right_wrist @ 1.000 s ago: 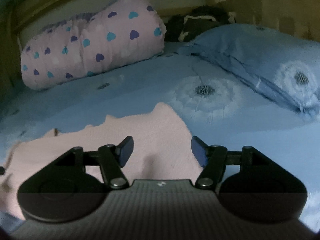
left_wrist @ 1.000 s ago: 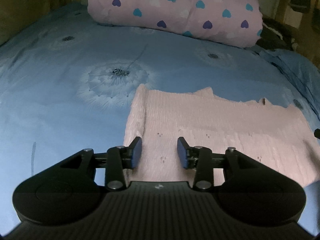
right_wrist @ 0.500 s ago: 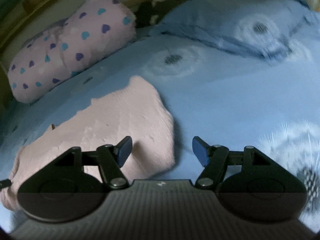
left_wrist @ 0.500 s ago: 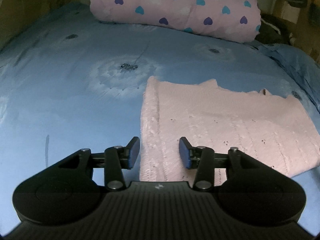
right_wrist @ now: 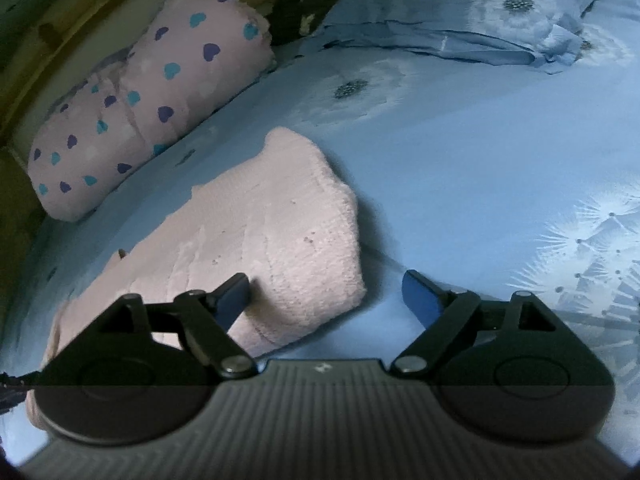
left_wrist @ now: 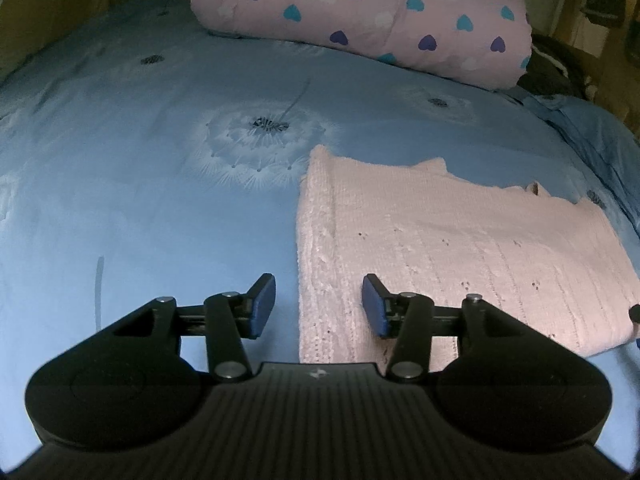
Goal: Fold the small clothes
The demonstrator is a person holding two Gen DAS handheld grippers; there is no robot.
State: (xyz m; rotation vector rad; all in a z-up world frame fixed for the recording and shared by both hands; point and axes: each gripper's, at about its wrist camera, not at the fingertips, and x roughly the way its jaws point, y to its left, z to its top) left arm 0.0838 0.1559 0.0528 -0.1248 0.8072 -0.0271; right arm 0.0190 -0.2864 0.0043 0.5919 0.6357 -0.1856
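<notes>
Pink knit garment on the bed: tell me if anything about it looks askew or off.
The pink knit garment lies flat on the blue sheet, but its far edge is jagged and stepped, so the layers are not lined up. A small tab sticks up along that edge. Both grippers are open, holding nothing.

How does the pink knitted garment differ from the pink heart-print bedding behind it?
The knitted garment is plain pale pink; the heart-print bedding carries blue and purple hearts. The garment lies flat and thin near both tools; the bedding is a thick, puffy bundle at the far end. Both are pink and rest on the blue dandelion sheet.
</notes>
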